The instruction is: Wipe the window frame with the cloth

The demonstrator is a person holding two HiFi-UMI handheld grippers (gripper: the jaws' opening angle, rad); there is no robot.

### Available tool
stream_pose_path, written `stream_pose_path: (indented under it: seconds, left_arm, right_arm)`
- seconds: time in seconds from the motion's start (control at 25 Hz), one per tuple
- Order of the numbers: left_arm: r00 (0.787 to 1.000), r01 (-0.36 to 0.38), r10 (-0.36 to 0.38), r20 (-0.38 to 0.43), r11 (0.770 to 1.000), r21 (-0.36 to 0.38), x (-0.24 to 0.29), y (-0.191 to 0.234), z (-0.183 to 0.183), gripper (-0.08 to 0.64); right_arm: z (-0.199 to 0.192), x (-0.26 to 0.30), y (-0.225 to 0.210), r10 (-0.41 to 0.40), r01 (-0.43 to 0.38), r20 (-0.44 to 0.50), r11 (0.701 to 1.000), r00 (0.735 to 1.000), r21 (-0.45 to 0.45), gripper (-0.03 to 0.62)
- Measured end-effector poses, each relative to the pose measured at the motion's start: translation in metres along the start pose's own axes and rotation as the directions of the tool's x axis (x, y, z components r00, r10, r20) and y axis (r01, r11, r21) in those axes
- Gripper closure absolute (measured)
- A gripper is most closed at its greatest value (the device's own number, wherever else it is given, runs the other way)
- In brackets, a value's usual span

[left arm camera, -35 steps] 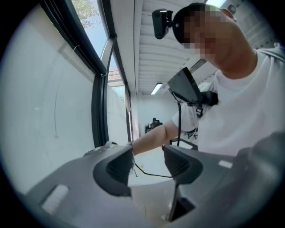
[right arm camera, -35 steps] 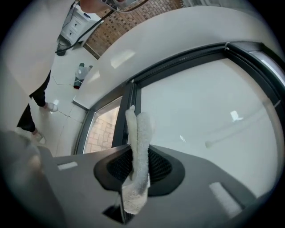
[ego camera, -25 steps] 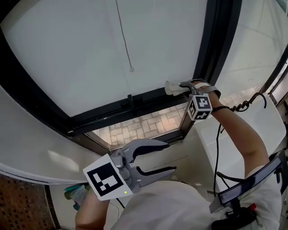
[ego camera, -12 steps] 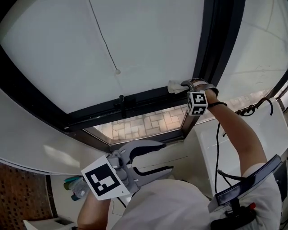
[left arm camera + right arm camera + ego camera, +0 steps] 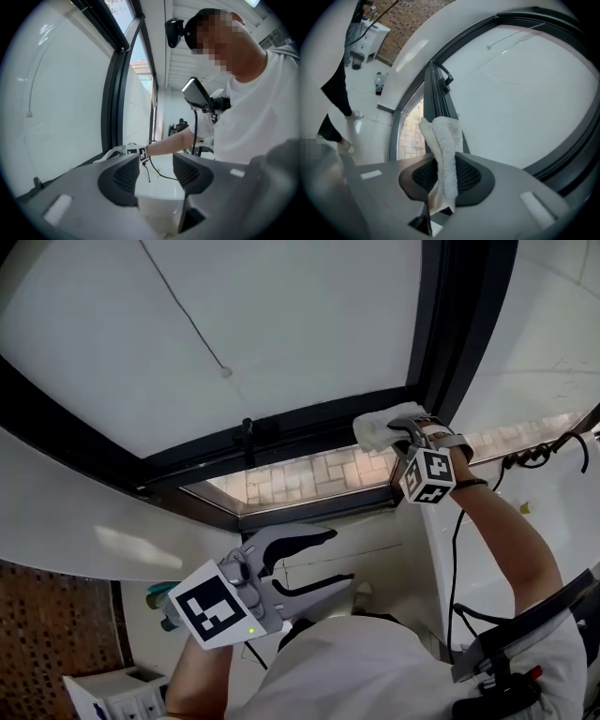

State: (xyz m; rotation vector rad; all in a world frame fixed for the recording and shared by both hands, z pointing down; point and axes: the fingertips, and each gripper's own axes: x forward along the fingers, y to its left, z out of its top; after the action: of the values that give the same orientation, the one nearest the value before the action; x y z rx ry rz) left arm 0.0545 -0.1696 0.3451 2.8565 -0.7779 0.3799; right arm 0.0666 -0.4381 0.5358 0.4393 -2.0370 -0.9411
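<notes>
So right gripper (image 5: pixel 401 427) is pinching the white cloth (image 5: pixel 372 431) at the black window frame (image 5: pixel 300 430) | left gripper (image 5: pixel 337 559) is hanging low, jaws spread, empty

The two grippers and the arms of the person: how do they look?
Both the left gripper and the right gripper are grey, with curved jaws, dark ribbed pads and a white cube carrying black square markers. A black cable runs beside the right arm. The person wears a white short-sleeved shirt.
</notes>
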Motion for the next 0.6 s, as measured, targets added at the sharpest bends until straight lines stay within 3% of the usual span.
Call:
stream_pose_path:
  seconds: [0.12, 0.28, 0.44, 0.6]
  left_arm:
    - [0.999, -0.049, 0.048, -0.025, 0.998, -0.034, -0.001, 0.005, -0.013, 0.318]
    - [0.994, -0.096, 0.094, -0.055, 0.995, -0.022, -0.007, 0.006, -0.03, 0.318]
    - [0.993, -0.113, 0.111, -0.047, 0.993, -0.043, -0.022, -0.004, -0.042, 0.318]
    - [0.991, -0.132, 0.132, 0.0, 0.99, -0.045, -0.044, -0.021, -0.043, 0.318]
  right_arm:
    - [-0.005, -0.022, 0.033, 0.027, -0.03, 0.024, 0.985, 0.999, 0.171, 0.52]
    - [-0.021, -0.05, 0.091, 0.076, -0.076, 0.015, 0.928, 0.997, 0.365, 0.518]
    - [-0.022, -0.097, 0.13, 0.066, -0.063, 0.015, 0.827, 0.998, 0.558, 0.518]
    - [-0.017, -0.153, 0.152, 0.017, -0.014, 0.002, 0.727, 1.0, 0.686, 0.518]
